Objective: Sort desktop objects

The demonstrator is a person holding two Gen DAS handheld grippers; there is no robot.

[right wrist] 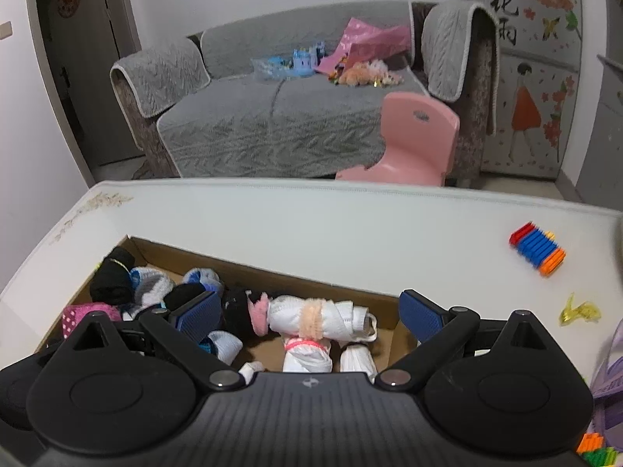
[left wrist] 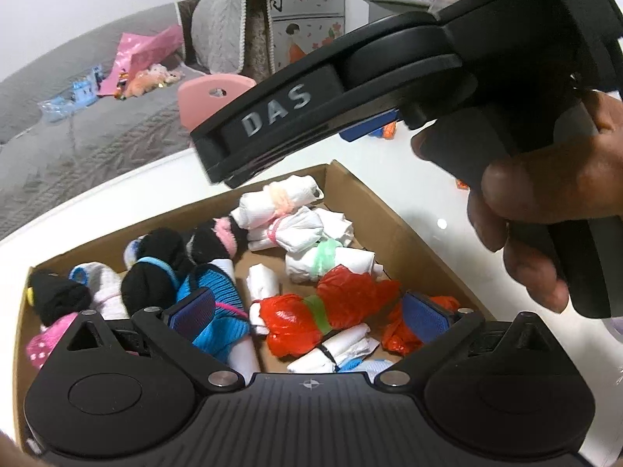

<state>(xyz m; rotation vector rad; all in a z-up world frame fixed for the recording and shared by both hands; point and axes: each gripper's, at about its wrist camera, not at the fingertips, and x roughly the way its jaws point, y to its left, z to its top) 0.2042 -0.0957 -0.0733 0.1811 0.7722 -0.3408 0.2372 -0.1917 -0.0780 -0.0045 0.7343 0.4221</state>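
An open cardboard box (left wrist: 373, 194) on the white table holds rolled socks (left wrist: 155, 272) on its left side. Its right side holds white bundles tied with bands (left wrist: 296, 229) and a red plastic-bag bundle (left wrist: 311, 311). My left gripper (left wrist: 307, 313) hangs open over the box, and the red bundle lies below the gap between its blue pads, untouched. My right gripper (right wrist: 310, 313) is open too, above a white bundle with a peach band (right wrist: 331, 317) by the box's far wall (right wrist: 272, 272). A black housing marked DAS (left wrist: 350, 89), held by a hand (left wrist: 545, 210), crosses the left wrist view.
On the table to the right of the box lie a stack of coloured blocks (right wrist: 537, 249) and a yellow clip (right wrist: 580, 311). A purple item (right wrist: 607, 381) sits at the right edge. Beyond the table stand a pink chair (right wrist: 416, 136) and a grey sofa (right wrist: 272, 116).
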